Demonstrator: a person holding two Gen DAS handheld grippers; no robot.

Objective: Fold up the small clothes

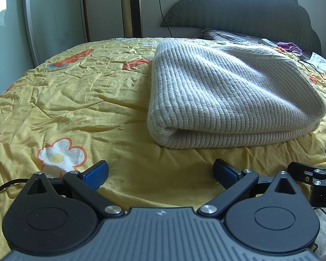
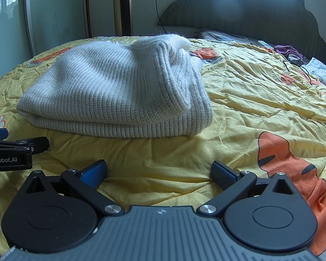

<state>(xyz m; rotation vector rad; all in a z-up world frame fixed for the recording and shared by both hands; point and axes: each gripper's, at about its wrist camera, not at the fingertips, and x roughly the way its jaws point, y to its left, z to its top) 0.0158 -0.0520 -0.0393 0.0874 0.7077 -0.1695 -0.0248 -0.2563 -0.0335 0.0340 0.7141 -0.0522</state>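
Apparently finished, the pale grey ribbed knitted sweater [image 1: 232,95] lies folded on the yellow flowered quilt [image 1: 80,91], just ahead of the left gripper [image 1: 160,171] and right gripper [image 2: 158,171], both spread apart and empty, so any tidying should press the loose top flap flat.

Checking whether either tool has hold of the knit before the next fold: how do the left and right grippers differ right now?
The left gripper faces the folded sweater's left part, near its rounded left fold; the right gripper faces its right part, where layers bunch. A white flower print lies by the left gripper, an orange tiger print by the right. Both are open, empty and short of the sweater, over the yellow bedspread.
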